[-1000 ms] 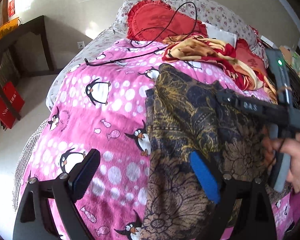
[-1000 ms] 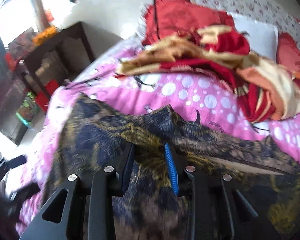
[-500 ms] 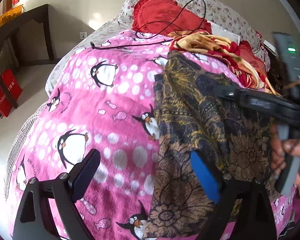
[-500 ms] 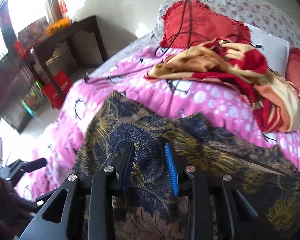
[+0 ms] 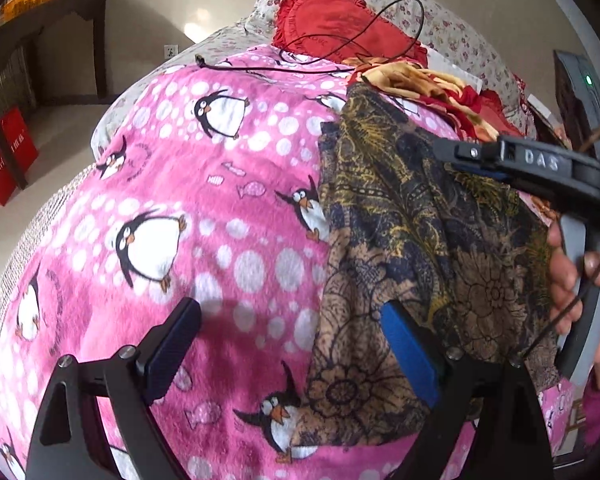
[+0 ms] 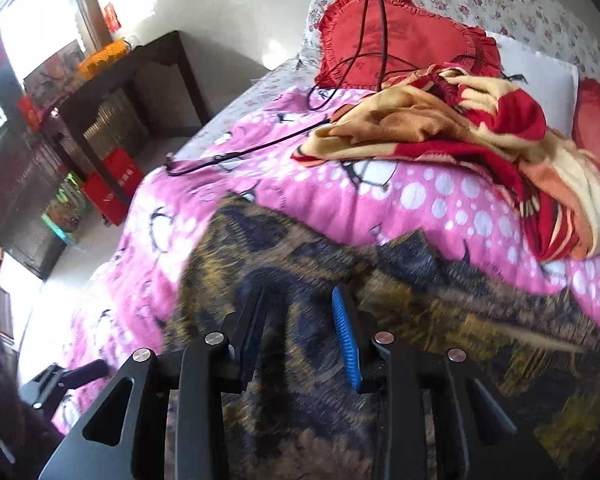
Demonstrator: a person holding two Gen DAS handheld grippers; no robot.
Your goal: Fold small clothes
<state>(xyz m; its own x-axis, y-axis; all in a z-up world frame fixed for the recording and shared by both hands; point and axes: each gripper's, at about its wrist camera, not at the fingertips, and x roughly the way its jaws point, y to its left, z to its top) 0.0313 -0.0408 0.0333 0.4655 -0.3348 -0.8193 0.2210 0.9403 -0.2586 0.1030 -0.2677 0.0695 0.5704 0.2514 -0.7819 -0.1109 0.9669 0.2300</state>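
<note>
The dark navy-and-gold floral thin cloth garment (image 5: 412, 240) lies spread on the pink fleecy penguin-print blanket (image 5: 204, 216), below the rumpled red-and-cream blanket (image 6: 480, 132); the fold seems about to begin; the left gripper (image 5: 292, 352) stands wide at the garment's near-left edge, holding nothing; the right gripper (image 6: 300, 336) hovers over the garment, half open, empty; next, I judge, each must pinch an edge.
</note>
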